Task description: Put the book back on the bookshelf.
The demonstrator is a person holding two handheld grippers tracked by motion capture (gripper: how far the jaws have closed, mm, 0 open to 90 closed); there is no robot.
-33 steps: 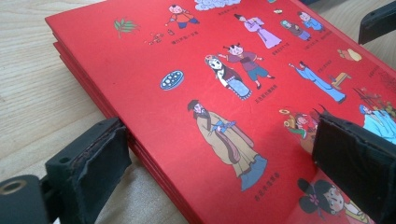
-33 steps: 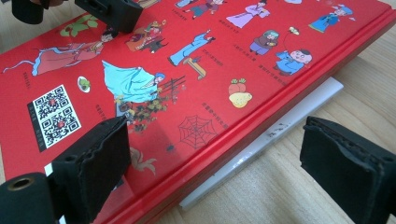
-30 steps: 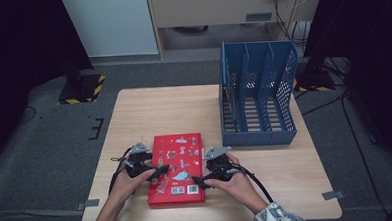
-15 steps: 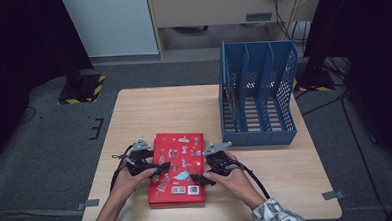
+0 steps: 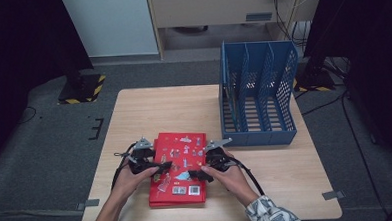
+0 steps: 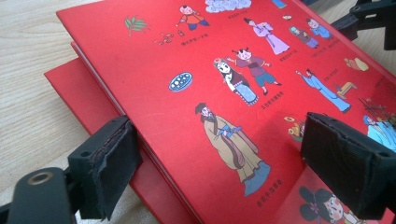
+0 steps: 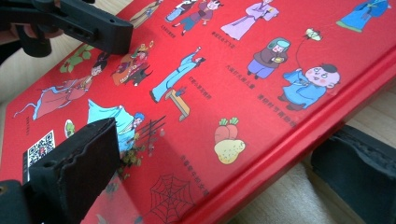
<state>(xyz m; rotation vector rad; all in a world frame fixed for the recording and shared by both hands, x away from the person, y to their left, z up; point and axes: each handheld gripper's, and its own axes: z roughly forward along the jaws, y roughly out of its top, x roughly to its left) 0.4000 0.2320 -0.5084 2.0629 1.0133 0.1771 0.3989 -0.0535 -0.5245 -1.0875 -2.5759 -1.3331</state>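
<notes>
A red picture book [image 5: 178,161] lies on top of another red book [image 6: 79,98] at the table's front middle. My left gripper [image 5: 161,167] straddles the top book's left edge. In the left gripper view [image 6: 229,172], one pad [image 6: 112,163] sits beside that edge and the other [image 6: 345,163] hovers over the cover [image 6: 210,84]. Its jaws have just been closing, and neither pad presses. My right gripper [image 5: 196,173] straddles the right edge [image 7: 210,172], with one pad [image 7: 79,163] over the cover [image 7: 210,70] and the other [image 7: 359,168] on the wood. Its jaws have just been opening.
A blue slotted file rack [image 5: 257,98] stands upright at the table's back right, with its compartments open toward me. Bare wooden table [image 5: 164,109] stretches behind and to the left of the books. Cables trail from both grippers toward the front edge.
The right gripper has edged slightly inward and down at the book's right edge. The left gripper's jaws have narrowed a little, and that hand has stayed in place.
</notes>
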